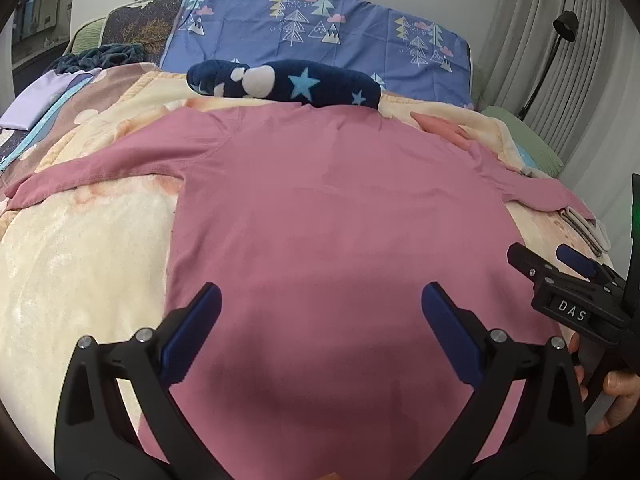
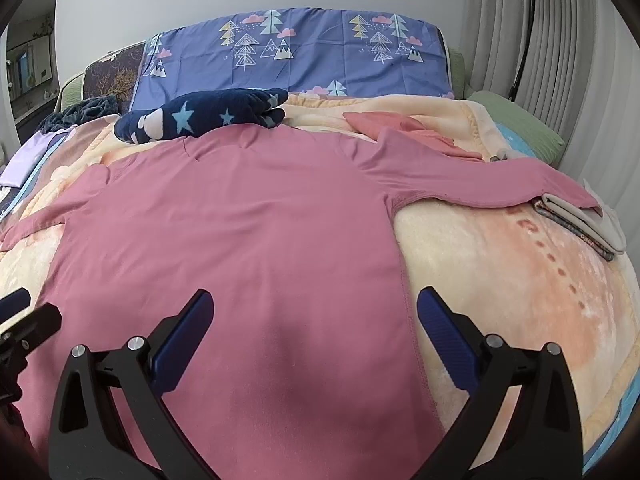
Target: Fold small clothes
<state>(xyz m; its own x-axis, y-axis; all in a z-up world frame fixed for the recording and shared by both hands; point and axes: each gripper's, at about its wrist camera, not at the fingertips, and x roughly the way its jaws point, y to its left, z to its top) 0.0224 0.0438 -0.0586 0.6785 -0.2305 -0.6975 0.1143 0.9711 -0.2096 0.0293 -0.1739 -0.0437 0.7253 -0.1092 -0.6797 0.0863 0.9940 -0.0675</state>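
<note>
A pink long-sleeved shirt point(image 1: 320, 208) lies spread flat on a cream blanket point(image 1: 80, 256), sleeves out to both sides; it also shows in the right wrist view point(image 2: 240, 232). My left gripper point(image 1: 320, 312) is open and empty, hovering over the shirt's lower left part. My right gripper point(image 2: 314, 316) is open and empty over the shirt's lower right part, its right finger beyond the side seam. The right gripper also appears at the right edge of the left wrist view point(image 1: 548, 260). The left gripper shows at the left edge of the right wrist view point(image 2: 16, 312).
A navy star-patterned fleece point(image 2: 200, 116) lies just past the shirt's collar. A blue tree-print pillow point(image 2: 300, 52) stands behind it. Folded cloths point(image 2: 580, 224) lie under the right sleeve's end. A salmon garment point(image 2: 400, 128) and a lilac cloth point(image 1: 36, 100) lie at the sides.
</note>
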